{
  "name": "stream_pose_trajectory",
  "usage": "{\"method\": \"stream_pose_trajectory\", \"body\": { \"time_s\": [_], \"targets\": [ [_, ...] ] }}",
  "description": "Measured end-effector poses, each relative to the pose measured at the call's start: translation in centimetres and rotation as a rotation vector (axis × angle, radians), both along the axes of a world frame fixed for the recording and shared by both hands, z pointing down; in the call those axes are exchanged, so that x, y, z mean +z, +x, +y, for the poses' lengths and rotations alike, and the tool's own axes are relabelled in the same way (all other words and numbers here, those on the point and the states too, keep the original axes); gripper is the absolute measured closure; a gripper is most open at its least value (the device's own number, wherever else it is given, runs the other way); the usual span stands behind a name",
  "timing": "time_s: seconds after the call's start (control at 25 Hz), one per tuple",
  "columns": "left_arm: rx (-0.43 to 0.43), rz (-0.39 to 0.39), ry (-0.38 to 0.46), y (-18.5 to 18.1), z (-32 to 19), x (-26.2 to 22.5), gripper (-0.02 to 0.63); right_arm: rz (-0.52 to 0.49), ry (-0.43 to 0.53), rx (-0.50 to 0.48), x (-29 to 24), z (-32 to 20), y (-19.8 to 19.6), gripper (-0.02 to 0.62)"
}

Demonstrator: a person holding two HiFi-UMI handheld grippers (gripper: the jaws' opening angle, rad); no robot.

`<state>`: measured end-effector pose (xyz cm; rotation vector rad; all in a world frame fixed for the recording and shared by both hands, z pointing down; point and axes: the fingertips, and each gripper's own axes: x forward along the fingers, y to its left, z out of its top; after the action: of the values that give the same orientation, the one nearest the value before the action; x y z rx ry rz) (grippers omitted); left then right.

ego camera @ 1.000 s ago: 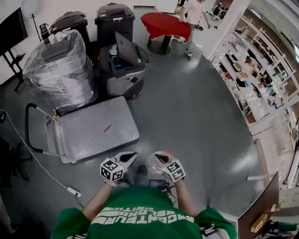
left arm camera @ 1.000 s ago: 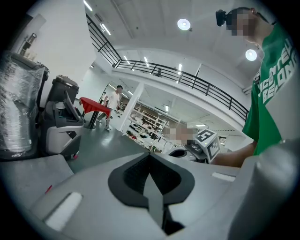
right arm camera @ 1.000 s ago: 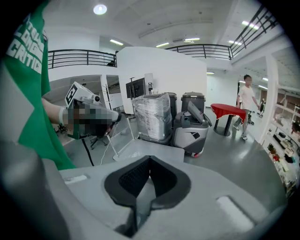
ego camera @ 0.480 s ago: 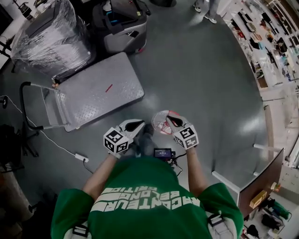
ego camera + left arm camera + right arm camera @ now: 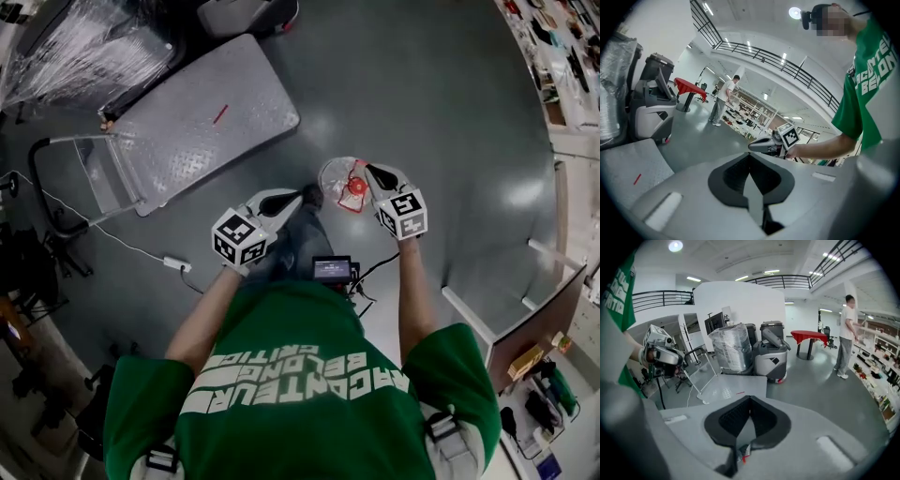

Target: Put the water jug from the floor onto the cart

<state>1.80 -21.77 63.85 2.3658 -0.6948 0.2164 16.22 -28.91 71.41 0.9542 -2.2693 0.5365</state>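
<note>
Both my tools are pinched shut with nothing in them: left tool (image 5: 292, 198), right tool (image 5: 369, 172). The water jug (image 5: 337, 176) with its red cap (image 5: 356, 187) sits on the floor (image 5: 441, 112), right by the right tool's tip. The cart (image 5: 202, 112) is upper left, well apart from it.

The water jug (image 5: 336, 176) is clear with a red cap (image 5: 356, 187); the cart (image 5: 202, 127) is grey tread-plate bearing a red streak (image 5: 218, 114); the floor (image 5: 441, 141) is glossy dark grey.
</note>
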Motion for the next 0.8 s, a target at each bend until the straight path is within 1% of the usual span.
{"method": "stream_pose_trajectory", "body": {
  "time_s": [0.16, 0.32, 0.56, 0.68, 0.8],
  "targets": [
    [0.028, -0.006, -0.02, 0.5, -0.6, 1.4, 0.597, 0.009, -0.067, 0.056, 5.2, 0.2, 1.4, 0.603],
    [0.058, -0.001, -0.022, 1.4, -1.1, 2.5, 0.597, 0.044, -0.101, 0.092, 9.6, -0.6, 2.9, 0.603],
    [0.144, -0.038, -0.06, 3.3, 0.8, 5.5, 0.597, -0.043, -0.185, 0.248, 14.5, -0.4, 5.1, 0.603],
    [0.174, -0.036, -0.076, 4.7, 1.5, 6.1, 0.597, -0.035, -0.21, 0.29, 16.7, -0.1, 6.0, 0.602],
    [0.194, -0.03, -0.084, 6.1, 2.1, 6.4, 0.597, -0.009, -0.236, 0.311, 19.3, 0.4, 6.8, 0.578]
  ]
}}
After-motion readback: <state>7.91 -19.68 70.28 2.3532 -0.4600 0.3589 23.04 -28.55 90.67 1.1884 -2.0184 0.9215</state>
